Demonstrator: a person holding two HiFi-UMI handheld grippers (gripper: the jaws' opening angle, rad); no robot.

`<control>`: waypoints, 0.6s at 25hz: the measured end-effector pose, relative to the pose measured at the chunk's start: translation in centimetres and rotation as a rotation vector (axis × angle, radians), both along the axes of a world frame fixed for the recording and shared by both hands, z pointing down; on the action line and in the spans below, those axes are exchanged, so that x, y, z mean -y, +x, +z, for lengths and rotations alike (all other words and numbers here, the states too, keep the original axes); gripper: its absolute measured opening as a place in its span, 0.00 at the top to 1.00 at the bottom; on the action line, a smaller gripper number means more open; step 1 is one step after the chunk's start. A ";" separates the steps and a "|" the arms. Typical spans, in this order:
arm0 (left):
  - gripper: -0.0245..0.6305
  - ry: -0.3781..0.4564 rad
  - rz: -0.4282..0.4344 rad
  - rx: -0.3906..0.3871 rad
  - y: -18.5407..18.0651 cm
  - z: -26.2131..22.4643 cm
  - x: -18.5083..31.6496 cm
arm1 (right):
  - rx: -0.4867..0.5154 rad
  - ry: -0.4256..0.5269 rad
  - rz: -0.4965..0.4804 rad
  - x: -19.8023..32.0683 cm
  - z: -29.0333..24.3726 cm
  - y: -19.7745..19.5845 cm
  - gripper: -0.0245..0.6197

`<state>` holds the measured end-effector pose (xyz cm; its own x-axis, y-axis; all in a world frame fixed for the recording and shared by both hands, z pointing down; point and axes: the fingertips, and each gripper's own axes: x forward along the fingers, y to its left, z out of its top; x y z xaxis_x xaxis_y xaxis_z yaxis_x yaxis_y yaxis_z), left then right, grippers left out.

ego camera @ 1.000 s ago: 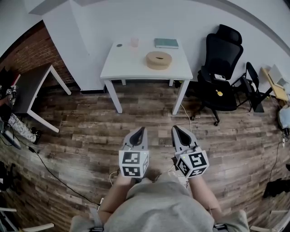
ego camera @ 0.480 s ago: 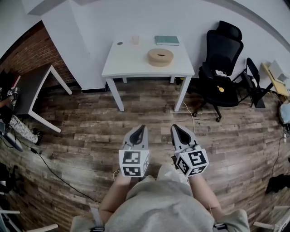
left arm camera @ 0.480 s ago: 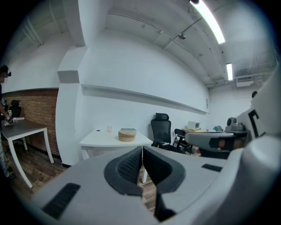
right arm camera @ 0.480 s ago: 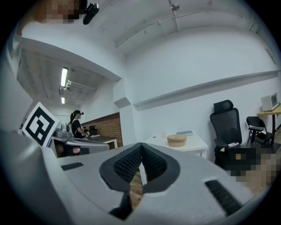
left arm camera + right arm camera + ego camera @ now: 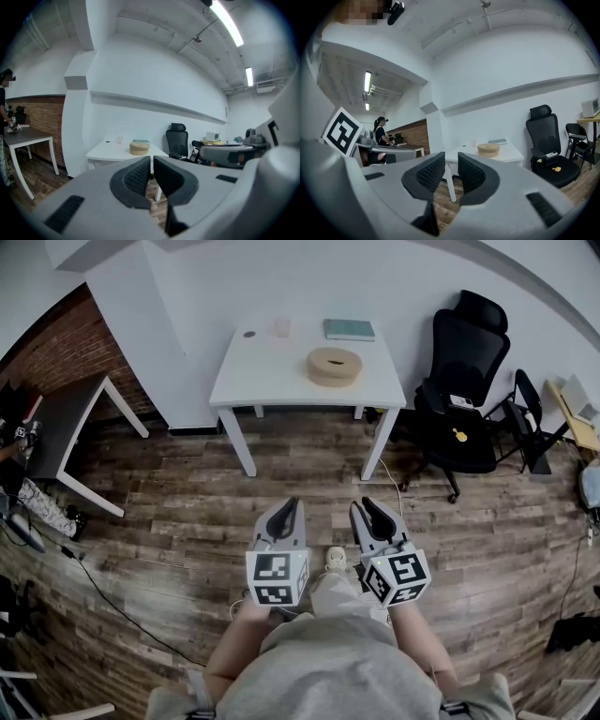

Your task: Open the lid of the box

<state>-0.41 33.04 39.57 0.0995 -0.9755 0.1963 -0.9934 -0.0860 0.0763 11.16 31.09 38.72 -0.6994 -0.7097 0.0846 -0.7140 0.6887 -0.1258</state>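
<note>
1. We read the left gripper (image 5: 292,505) as empty, with its jaws together. The right gripper (image 5: 364,504) is also empty, and its jaws have just been opening to a narrow gap.
2. The marker cubes (image 5: 277,578) hide both hands.
3. Both grippers point roughly level, side by side, over the wooden floor (image 5: 187,521).
4. The box (image 5: 335,366) sits right of centre on the white table (image 5: 234,390), well apart from both grippers. We cannot make out its lid seam.

box (image 5: 334,366): tan | table (image 5: 262,367): white | book (image 5: 349,329): teal | far-right chair (image 5: 464,381): black | floor (image 5: 187,512): brown wood planks | left wall (image 5: 47,343): red brick
</note>
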 end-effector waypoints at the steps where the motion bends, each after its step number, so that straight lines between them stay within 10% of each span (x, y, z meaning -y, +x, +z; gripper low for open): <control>1: 0.95 0.012 -0.020 0.009 -0.4 -0.1 0.9 | 0.003 -0.001 -0.006 0.9 0.1 -0.2 0.83; 15: 0.71 0.005 0.053 0.030 -0.7 0.2 15.6 | 0.018 -0.006 -0.007 16.8 -0.1 -1.5 0.78</control>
<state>-1.15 17.47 39.75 0.1455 -0.9700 0.1948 -0.9892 -0.1391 0.0457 9.69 14.31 38.59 -0.7057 -0.7044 0.0764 -0.7069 0.6928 -0.1424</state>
